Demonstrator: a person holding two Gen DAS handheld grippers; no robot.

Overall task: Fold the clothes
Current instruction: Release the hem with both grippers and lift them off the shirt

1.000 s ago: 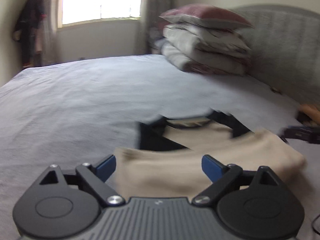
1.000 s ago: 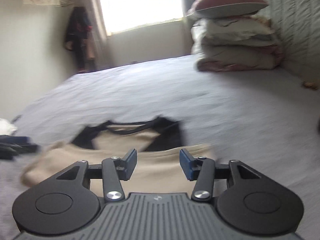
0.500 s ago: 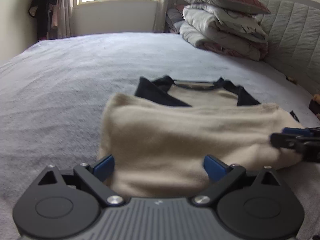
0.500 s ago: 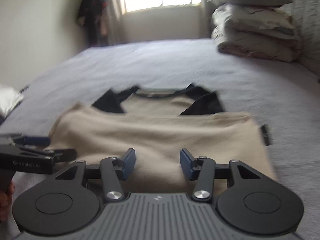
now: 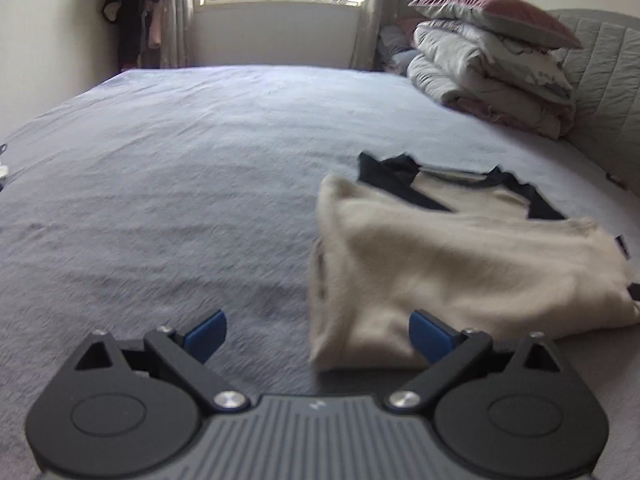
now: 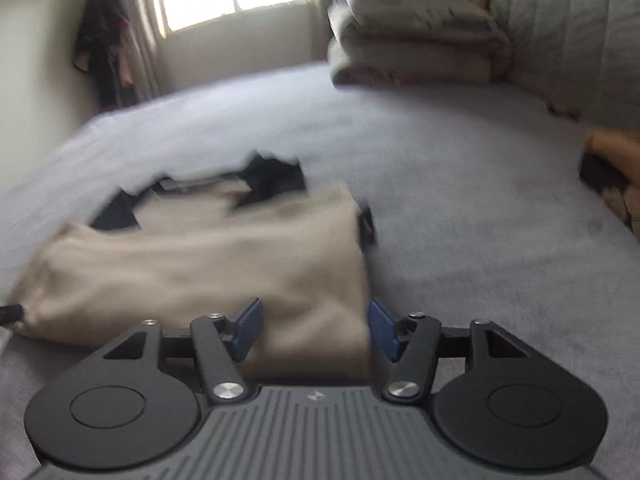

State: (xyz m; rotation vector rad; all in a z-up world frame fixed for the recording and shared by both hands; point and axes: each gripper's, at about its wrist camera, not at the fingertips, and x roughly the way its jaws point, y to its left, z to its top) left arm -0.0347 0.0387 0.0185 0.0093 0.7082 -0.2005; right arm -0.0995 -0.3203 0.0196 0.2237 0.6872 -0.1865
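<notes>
Left gripper [image 5: 316, 338]: jaws stand wide, just opened further; nothing pinched. In the left wrist view its blue pads [image 5: 206, 334] straddle the near left corner of the garment, the right pad over cloth, the left over bare sheet.
Garment, left wrist view: beige top [image 5: 460, 268] with dark collar and shoulder trim, lying folded once across on the bed [image 5: 180, 184], right of centre in the frame, lower half doubled up over the chest.
Surroundings, left wrist view: stacked bedding [image 5: 492, 68] upper right, well apart from the garment; window at top centre.
Right gripper [image 6: 314, 326]: jaws part open, just opened further; the near right corner of the beige top [image 6: 200, 264] sits between them, but the frame is blurred and no pinch is evident.
Garment, right wrist view: occupies the centre left of the frame, dark collar toward the window, right edge just beside the right pad.
Handling, judged: light, soft, limp knit; it will sag and drape rather than hold shape. The brushed surface looks grippy on the pads, not slippery. Not fragile.
Hold points, judged: both near corners of the doubled edge, taking all layers together so that the fold does not slide apart.
Risk, judged: catching only the top layer, or bunching the sheet with it.
</notes>
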